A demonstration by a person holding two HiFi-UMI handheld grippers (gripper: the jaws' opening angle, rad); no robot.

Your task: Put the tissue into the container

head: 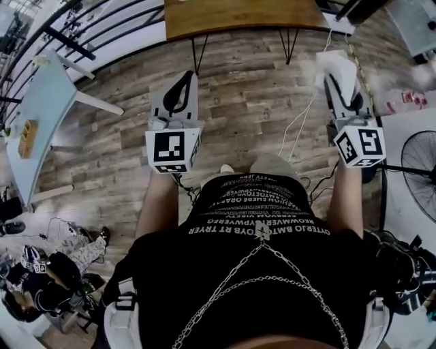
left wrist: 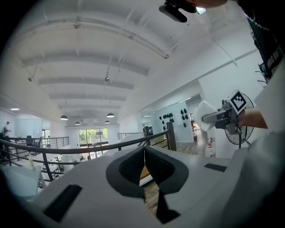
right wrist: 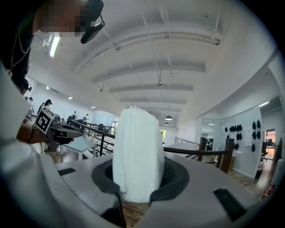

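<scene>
A thick folded stack of white tissue (right wrist: 138, 147) stands upright between the dark pads of my right gripper (right wrist: 139, 180), which is shut on it. In the head view the tissue (head: 332, 63) sticks out past the right gripper (head: 340, 76), held up at the right above the wooden floor. My left gripper (head: 182, 80) is raised at the left; its jaws (left wrist: 144, 156) meet with nothing between them. From the left gripper view I see the right gripper (left wrist: 222, 116) carrying the tissue (left wrist: 204, 115). No container shows in any view.
A wooden table (head: 238, 15) on thin black legs stands ahead. A pale blue table (head: 37, 112) is at the left beside a black railing (head: 82, 31). A fan (head: 419, 163) and a white cable (head: 300, 116) are at the right. Clutter lies at the lower left.
</scene>
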